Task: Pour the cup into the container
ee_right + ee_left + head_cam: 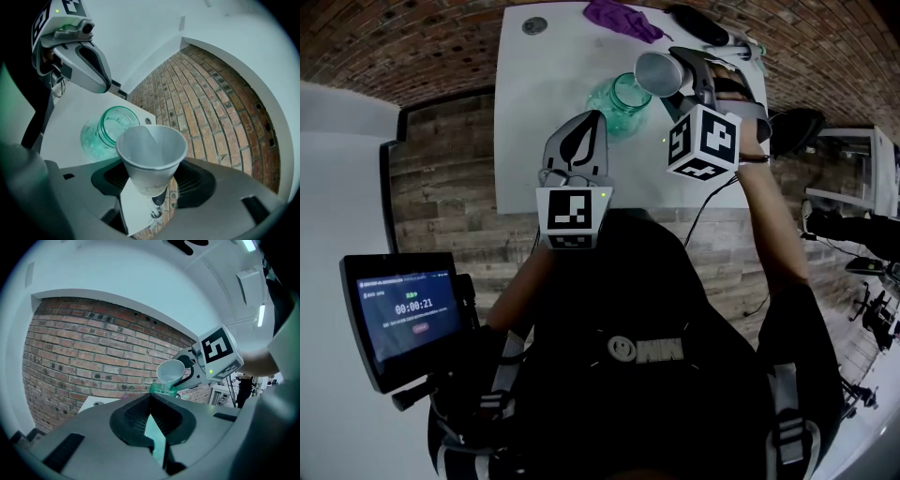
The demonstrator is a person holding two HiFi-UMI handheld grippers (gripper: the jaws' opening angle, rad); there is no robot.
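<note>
A white paper cup [656, 73] is tipped on its side just above and right of a green glass jar [623, 101] that stands on the white table [525, 141]. My right gripper [669, 67] is shut on the cup's lower part. In the right gripper view the cup [151, 154] looks empty inside, and the jar [105, 133] beyond it holds pale clear bits. My left gripper [592, 120] hovers at the jar's near left side, shut on nothing. From the left gripper view, the cup [170, 371] hangs over the jar's rim [164, 389].
A purple cloth [619, 17] and a black object [698, 23] lie at the table's far edge. A small round fitting [534, 25] sits in the far left corner. A screen with a timer [403, 314] is at my lower left. A brick wall surrounds the table.
</note>
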